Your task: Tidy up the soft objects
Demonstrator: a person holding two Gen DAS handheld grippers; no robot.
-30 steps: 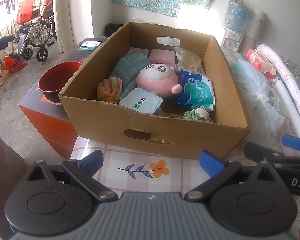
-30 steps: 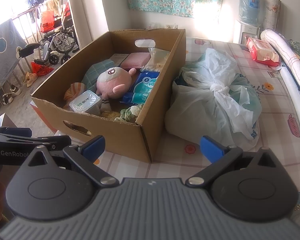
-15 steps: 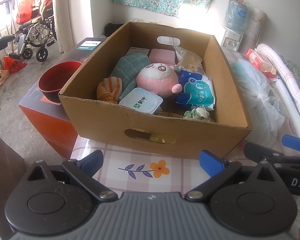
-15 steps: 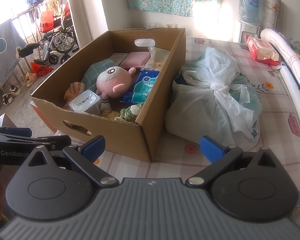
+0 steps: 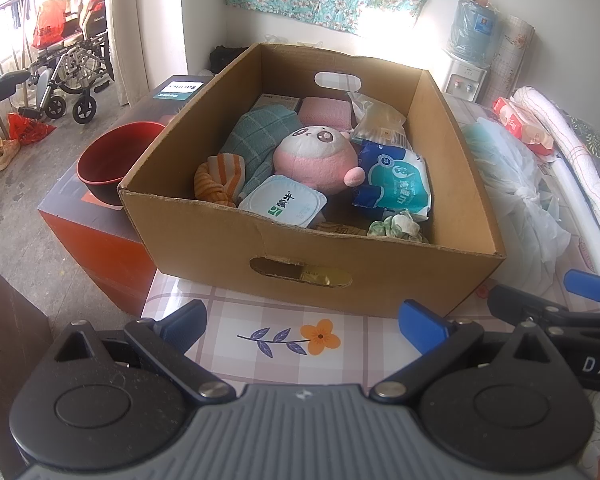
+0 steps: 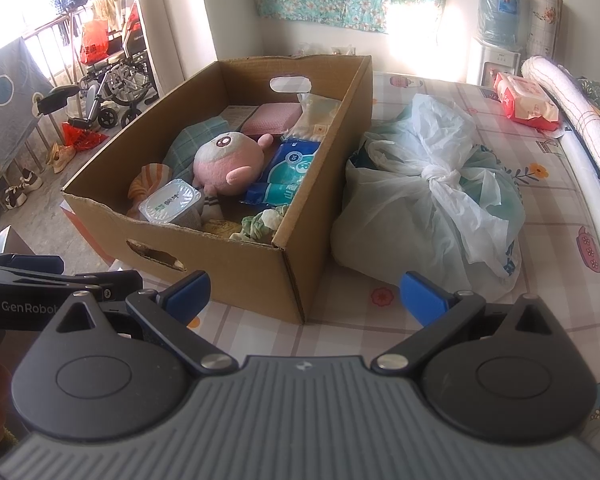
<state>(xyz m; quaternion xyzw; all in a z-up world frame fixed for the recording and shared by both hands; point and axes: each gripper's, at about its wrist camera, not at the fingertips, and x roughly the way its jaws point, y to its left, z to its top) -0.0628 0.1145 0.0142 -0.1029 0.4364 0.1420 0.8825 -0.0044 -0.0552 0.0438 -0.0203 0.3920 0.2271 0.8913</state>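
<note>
A cardboard box [image 5: 220, 236] [image 6: 240, 264] stands on the checked cloth. Inside lie a pink plush toy [image 5: 316, 158] [image 6: 224, 158], a teal checked cloth [image 5: 256, 136], an orange striped cloth [image 5: 218, 178], a blue tissue pack [image 5: 396, 184] [image 6: 288, 176], a white tub [image 5: 282, 202] [image 6: 172, 202] and a green crumpled cloth [image 5: 396, 226]. My left gripper [image 5: 304, 326] is open and empty in front of the box. My right gripper [image 6: 304, 296] is open and empty near the box's front right corner.
A knotted white plastic bag [image 6: 428, 196] [image 5: 516, 184] lies right of the box. A red bowl [image 5: 112, 160] sits on an orange crate [image 5: 96, 236] to the left. A red wipes pack [image 6: 526, 98] and a rolled quilt [image 6: 572, 108] lie at the far right.
</note>
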